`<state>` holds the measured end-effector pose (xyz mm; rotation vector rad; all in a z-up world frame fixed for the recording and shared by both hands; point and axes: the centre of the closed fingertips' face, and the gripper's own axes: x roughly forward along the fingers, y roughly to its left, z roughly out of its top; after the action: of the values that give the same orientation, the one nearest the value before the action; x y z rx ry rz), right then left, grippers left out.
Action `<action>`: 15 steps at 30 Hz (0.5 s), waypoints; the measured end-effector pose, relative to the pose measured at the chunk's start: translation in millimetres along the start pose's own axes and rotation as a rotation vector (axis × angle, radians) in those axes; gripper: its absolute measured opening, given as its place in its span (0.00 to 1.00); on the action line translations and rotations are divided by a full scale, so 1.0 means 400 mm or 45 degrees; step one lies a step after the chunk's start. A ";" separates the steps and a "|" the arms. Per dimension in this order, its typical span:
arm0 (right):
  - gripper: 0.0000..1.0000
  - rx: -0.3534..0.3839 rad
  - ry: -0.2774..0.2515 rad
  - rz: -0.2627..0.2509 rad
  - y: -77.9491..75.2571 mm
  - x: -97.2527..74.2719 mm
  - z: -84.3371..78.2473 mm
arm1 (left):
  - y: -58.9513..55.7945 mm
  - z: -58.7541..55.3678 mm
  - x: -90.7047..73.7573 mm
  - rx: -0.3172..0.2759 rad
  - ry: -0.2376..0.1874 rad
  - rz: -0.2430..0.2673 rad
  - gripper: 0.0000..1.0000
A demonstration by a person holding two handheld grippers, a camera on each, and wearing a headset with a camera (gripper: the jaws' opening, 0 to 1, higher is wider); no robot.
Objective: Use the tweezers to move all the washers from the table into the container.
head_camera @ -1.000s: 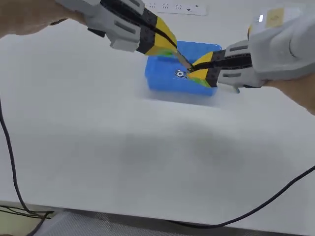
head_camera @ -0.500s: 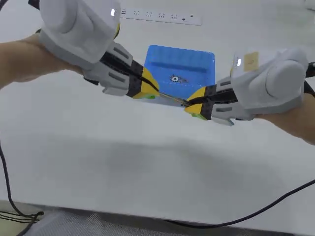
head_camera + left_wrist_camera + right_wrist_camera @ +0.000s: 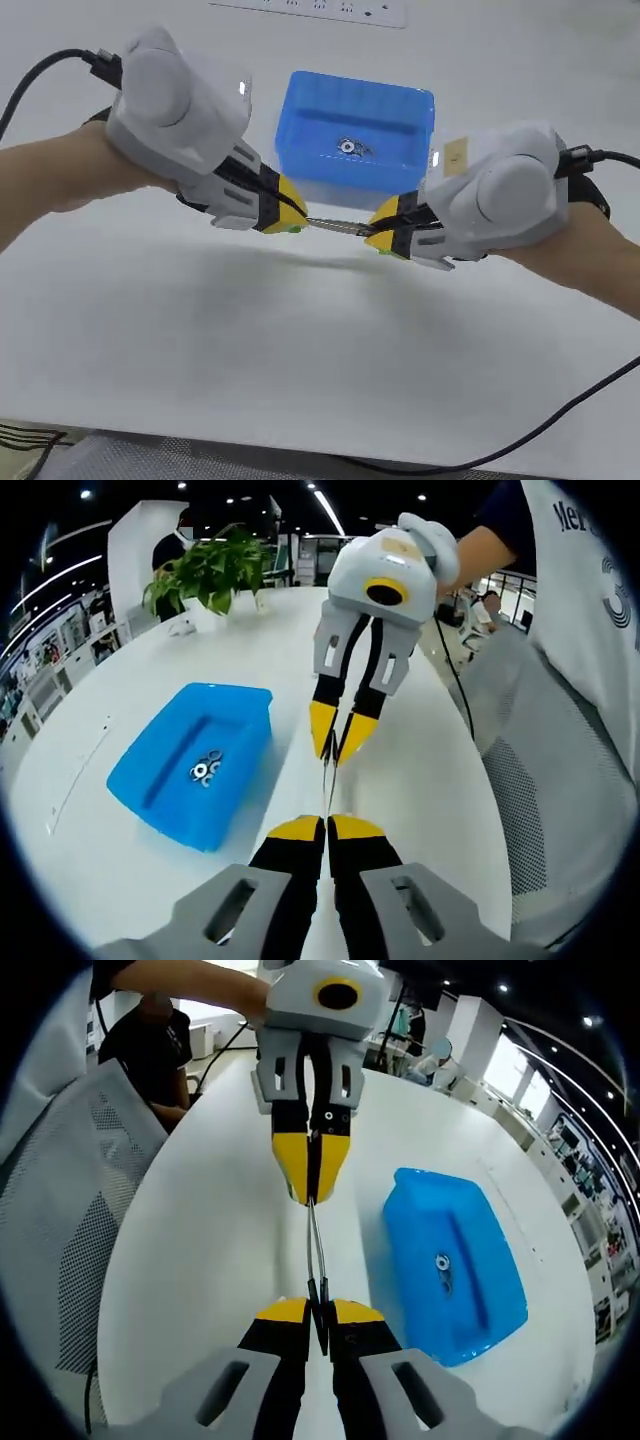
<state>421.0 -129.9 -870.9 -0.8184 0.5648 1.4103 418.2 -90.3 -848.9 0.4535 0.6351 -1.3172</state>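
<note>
over the white table [image 3: 300,350] in the head view, the left gripper [image 3: 292,218] and right gripper [image 3: 378,232] point at each other, tip to tip, with the tweezers [image 3: 335,225] stretched level between them just above the surface. both sets of jaws are pinched down on an end of the tweezers. right behind them sits the blue container [image 3: 300,150], close but not touching, with a little cluster of washers [image 3: 348,148] lying on its floor. a white power strip [image 3: 320,8] runs along the far edge, and a black cable [image 3: 560,410] loops over the near right corner. left gripper view: its own jaws [image 3: 326,822] are closed flat together on the thin end of the tweezers [image 3: 328,780], which run straight up into the right gripper [image 3: 338,742], whose yellow tips sit in a narrow v around it. the container [image 3: 170,815] is off to the left with the washers [image 3: 205,770] inside, a potted plant [image 3: 210,570] stands further back, and a grey mesh chair [image 3: 540,810] is on the right. right gripper view: its jaws [image 3: 320,1312] are almost shut, squeezing the two arms of the tweezers [image 3: 314,1245], which narrow toward the left gripper [image 3: 312,1185], clamped on the far end. the container [image 3: 410,1220] lies to the right with a washer [image 3: 441,1262] showing in it, and the mesh chair [image 3: 70,1160] is on the left.
</note>
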 end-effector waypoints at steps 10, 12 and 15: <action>0.08 -0.007 0.063 0.021 -0.007 0.028 -0.044 | 0.011 -0.037 0.050 -0.007 0.056 -0.018 0.06; 0.08 -0.006 0.064 0.024 -0.007 0.029 -0.046 | 0.008 -0.040 0.055 -0.006 0.059 -0.019 0.06; 0.08 0.004 0.055 0.023 -0.008 0.028 -0.040 | 0.008 -0.050 0.058 -0.010 0.076 -0.018 0.06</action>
<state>427.3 -135.3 -888.9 -0.8447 0.6086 1.4103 420.6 -94.2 -879.2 0.4842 0.6944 -1.3175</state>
